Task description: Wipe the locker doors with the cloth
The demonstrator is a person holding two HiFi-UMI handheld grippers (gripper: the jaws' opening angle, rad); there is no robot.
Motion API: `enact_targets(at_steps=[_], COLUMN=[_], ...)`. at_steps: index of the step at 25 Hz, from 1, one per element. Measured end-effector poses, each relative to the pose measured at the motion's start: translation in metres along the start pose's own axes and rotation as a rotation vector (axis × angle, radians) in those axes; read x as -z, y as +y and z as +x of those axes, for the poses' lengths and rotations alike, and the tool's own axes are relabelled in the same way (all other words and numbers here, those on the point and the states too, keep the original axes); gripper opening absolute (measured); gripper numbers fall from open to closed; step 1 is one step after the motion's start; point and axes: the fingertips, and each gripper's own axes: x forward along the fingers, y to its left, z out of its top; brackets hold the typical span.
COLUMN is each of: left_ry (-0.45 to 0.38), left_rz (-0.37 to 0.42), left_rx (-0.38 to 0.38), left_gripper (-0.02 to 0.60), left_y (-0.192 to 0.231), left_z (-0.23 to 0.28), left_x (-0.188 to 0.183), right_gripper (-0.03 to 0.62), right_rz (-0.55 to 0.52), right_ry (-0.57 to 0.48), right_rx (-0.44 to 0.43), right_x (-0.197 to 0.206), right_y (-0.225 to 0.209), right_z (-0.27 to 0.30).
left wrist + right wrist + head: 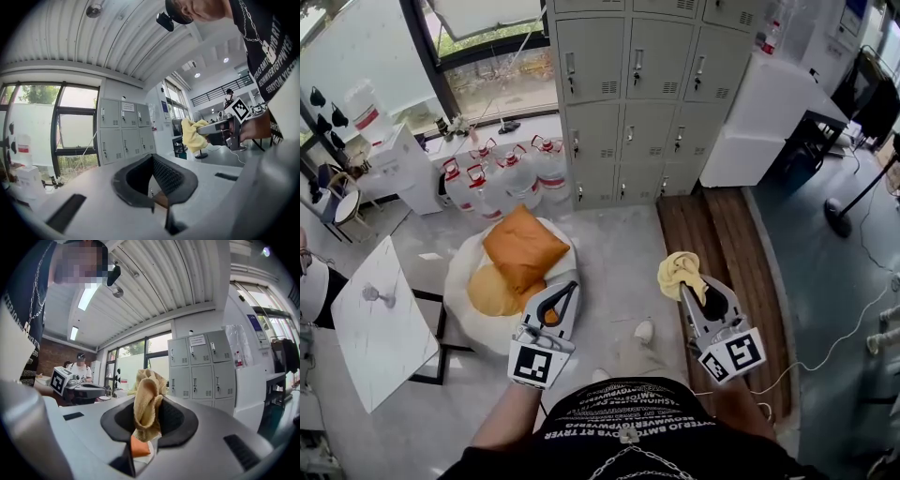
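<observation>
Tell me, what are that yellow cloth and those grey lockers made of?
The cloth: soft textile, probably terry or microfibre, matte pale yellow; it bunches and shows a nubby weave. The lockers: likely painted sheet metal, smooth grey, with punched vent slots.

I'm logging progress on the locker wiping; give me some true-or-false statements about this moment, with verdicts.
The right gripper grips the yellow cloth. True.
The cloth is pressed against the lockers. False: it is held away from them, over the floor.
The left gripper holds the orange cushion. False: its fingers are shut on nothing; the cushion lies on the white beanbag.
The lockers' doors in view are all closed. True.
</observation>
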Motion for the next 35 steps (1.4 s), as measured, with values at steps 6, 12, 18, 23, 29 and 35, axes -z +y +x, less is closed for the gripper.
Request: enact_targets(at_steps=[6,12,18,23,29,35], left_ry=[0.003,0.013,-0.004,0.003,0.017,0.027], left_rz=[0.02,0.024,0.005,0.011,0.025,0.028], left_rx=[-0.019,-0.03,-0.051,-0.053,-0.052,-0.069], left_gripper=[0.005,0.005,0.005,0.005,0.004,0.005], left_y=[0.014,0.032,0.051,0.06,0.064,0.065], left_z=[0.027,0.062,0.102,0.131,0.16,0.189], left_x=[0.005,-0.002,-0.003,-0.004,-0.003,-0.003], right_gripper=[0.08,0.08,0.08,0.08,0.08,0.08], right_rz=[0.002,0.018,-0.008,-0.007,-0.004,0.005], right_ry=[-0.027,-0.033,-0.038,-0.033,-0.04,-0.039], right_rx=[-0.035,-0.05,-0.054,-0.066,-0.064,-0.074], right_x=[-0.004,-0.008,-0.011,-0.012,-0.014,-0.012], right_y=[-0.02,-0.051,-0.084,-0.105,-0.132,-0.162], right_z=[0.032,0.064,0.093,0.11,0.123,0.134])
